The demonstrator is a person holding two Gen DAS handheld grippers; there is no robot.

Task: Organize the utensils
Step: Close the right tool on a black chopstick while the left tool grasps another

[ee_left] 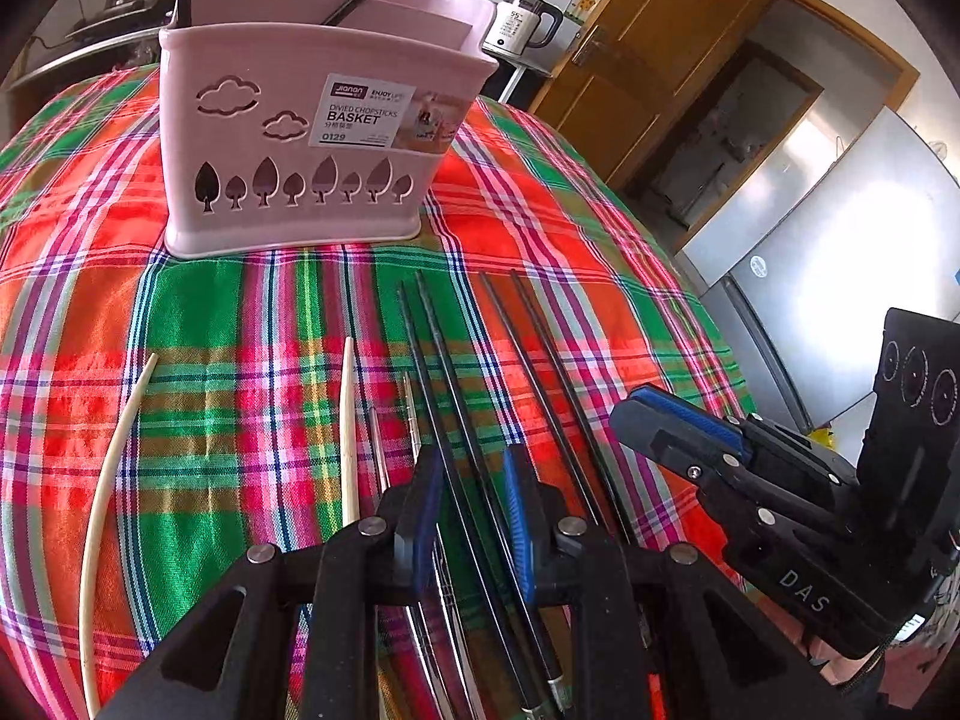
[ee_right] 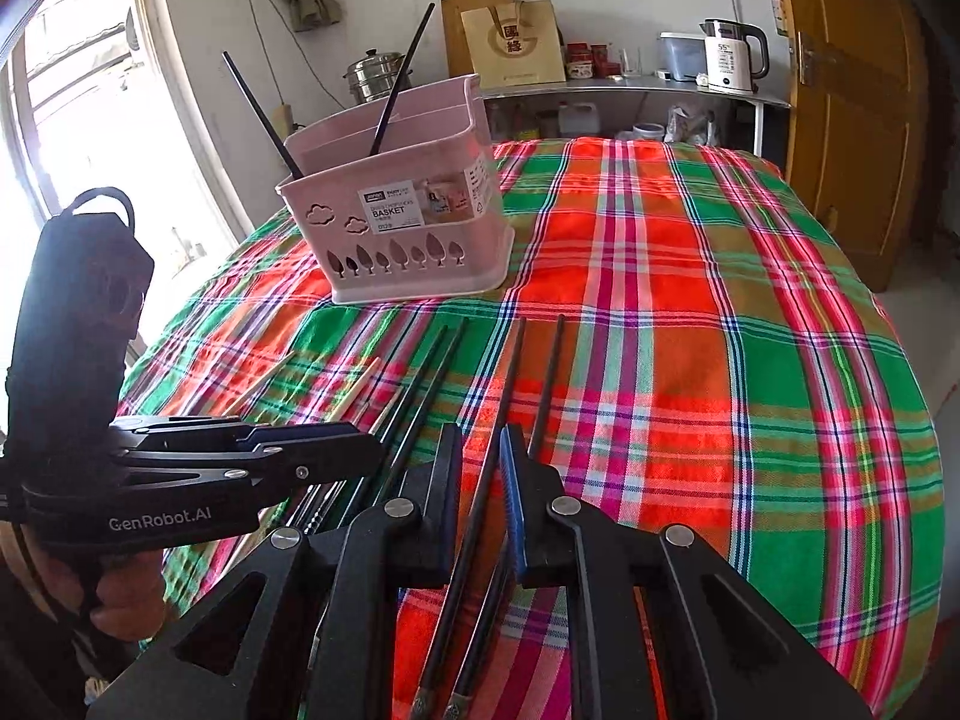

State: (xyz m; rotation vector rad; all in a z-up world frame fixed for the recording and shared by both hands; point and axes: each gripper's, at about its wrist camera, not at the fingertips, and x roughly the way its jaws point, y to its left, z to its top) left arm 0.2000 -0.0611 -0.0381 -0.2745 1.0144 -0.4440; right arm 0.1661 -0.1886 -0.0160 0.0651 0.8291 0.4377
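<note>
The left gripper (ee_left: 471,501) is low, its jaws parted, blue pads (ee_left: 517,516) facing each other. The right gripper (ee_right: 480,492) is beside it, also low, jaws parted. A hand (ee_right: 120,606) holds the left gripper's handle from below.

The basket (ee_left: 312,138) stands on the table (ee_right: 750,360), at its far side, and two chopsticks (ee_right: 396,84) stand inside it. Before the basket, chopsticks lie in a row on the table: two pale ones (ee_left: 348,426) at the left, two metal ones (ee_left: 411,414) next, then two pairs of dark ones (ee_left: 444,396) to the right. Behind the table is a shelf (ee_right: 630,87) with a kettle (ee_right: 732,54) on it.
</note>
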